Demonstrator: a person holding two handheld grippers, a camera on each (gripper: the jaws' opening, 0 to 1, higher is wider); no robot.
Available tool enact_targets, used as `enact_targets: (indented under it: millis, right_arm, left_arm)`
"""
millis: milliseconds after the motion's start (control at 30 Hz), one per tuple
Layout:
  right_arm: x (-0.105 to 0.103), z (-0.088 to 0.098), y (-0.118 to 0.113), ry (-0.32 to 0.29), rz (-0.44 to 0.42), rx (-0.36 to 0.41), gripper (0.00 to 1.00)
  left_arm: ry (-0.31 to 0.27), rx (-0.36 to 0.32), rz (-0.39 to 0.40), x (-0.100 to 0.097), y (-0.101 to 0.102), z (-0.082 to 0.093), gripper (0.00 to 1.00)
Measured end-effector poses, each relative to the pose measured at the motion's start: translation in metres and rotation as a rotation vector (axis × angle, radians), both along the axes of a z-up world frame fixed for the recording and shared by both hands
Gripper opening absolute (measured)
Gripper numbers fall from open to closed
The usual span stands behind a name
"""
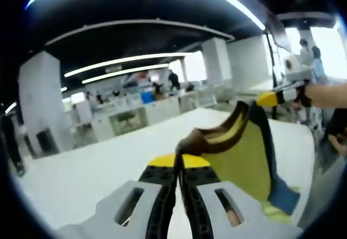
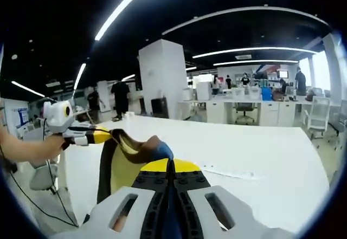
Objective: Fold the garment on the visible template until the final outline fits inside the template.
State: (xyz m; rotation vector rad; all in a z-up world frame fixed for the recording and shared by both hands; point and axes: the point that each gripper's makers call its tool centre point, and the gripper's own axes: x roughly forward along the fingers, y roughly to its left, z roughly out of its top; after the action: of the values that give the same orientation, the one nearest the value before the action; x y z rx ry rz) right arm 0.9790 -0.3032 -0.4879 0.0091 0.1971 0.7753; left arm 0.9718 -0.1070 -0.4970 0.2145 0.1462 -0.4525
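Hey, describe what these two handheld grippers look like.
Both match: the left gripper and right gripper have pale grey bodies with slotted openings, ridged black fingers and yellow tips. A black cable hangs below the forearm in the right gripper view.

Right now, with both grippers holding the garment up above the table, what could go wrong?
1. The garment hangs between the left gripper and the right gripper, each pinching only an edge; a pull apart may slip the cloth out.
2. In the left gripper view its lower end droops near the table edge, so it may slide off when lowered.
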Motion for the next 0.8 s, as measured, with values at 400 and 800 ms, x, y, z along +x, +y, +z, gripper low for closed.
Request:
enact_targets:
  millis: [400, 800]
  right_arm:
    - [0.058, -0.054, 0.0, 0.085, 0.001, -0.033, 0.01]
    - [0.09, -0.098, 0.003, 0.154, 0.004, -0.052, 0.01]
  left_arm:
    - [0.098, 0.018, 0.003, 0.054, 0.002, -0.057, 0.0]
    - [0.177, 0.038, 0.001, 0.088, 0.002, -0.1, 0.0]
